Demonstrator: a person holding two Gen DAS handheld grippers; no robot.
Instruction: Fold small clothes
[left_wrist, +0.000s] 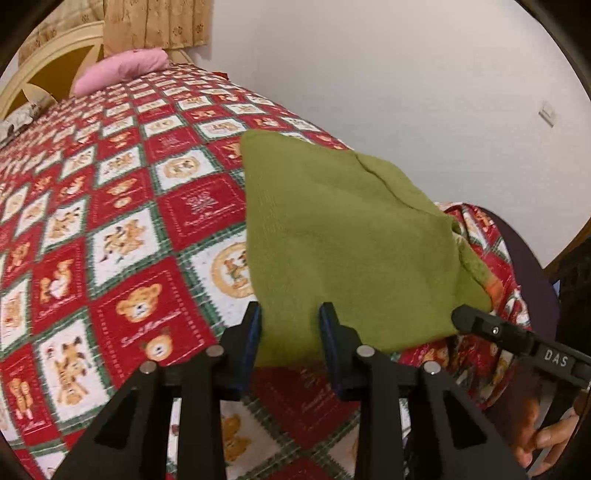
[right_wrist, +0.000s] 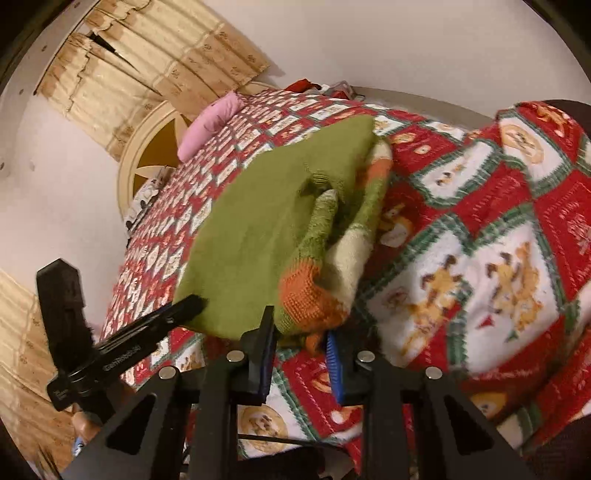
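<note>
A small green knitted garment (left_wrist: 332, 236) with orange and cream trim lies folded on the red, white and green bear-print quilt (left_wrist: 110, 221). My left gripper (left_wrist: 291, 314) is open, its fingers on either side of the garment's near edge. My right gripper shows at the right in the left wrist view (left_wrist: 480, 321), at the garment's right corner. In the right wrist view the garment (right_wrist: 258, 229) lies ahead, its orange cuff (right_wrist: 306, 295) nearest. My right gripper (right_wrist: 301, 332) is open with the cuff's edge between its fingers. My left gripper (right_wrist: 184, 306) touches the garment's left edge.
A pink pillow (left_wrist: 118, 70) lies at the head of the bed by a cream headboard (left_wrist: 48, 62). Beige curtains (right_wrist: 147, 66) hang behind. A white wall (left_wrist: 406, 74) borders the bed's right side. The quilt bunches up high at the right (right_wrist: 498, 221).
</note>
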